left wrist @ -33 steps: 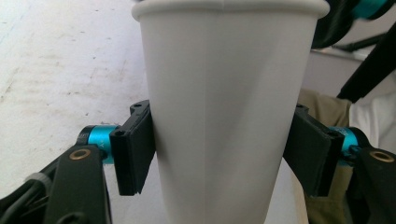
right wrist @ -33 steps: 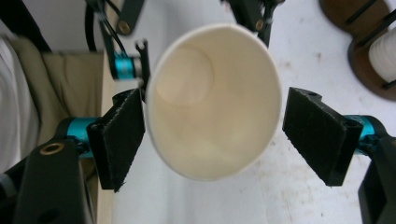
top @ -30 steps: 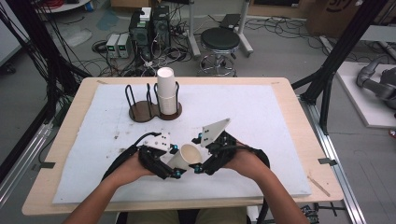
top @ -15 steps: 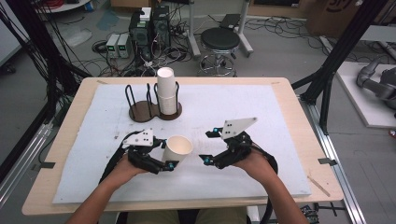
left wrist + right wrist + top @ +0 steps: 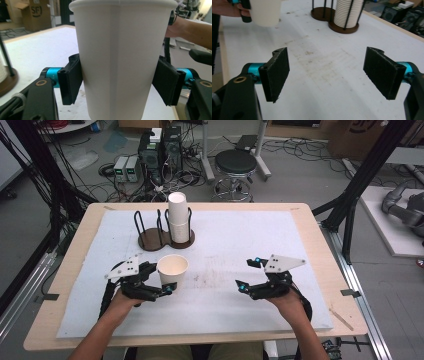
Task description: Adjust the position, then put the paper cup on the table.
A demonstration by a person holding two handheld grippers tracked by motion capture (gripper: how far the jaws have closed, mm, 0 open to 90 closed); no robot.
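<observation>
Hands of a person are reaching in from the near edge of the table, each holding a two-jaw gripper. Near left, the left gripper is pinching a single white paper cup by its sides, mouth up, just above or on the white mat; I cannot tell whether its base is touching. In the left gripper view both black pads are pressing the cup's wall at mid-height. Near right, well apart from the cup, the right gripper is hanging with its jaws spread wide and nothing between them. Farther back, left of centre, a dark wooden cup rack with wire posts is holding a tall stack of cups in its right bay. Judging from this, squeezing harder is likely to crumple the thin wall, while loosening could be letting the tapered cup slip downward or tip.
</observation>
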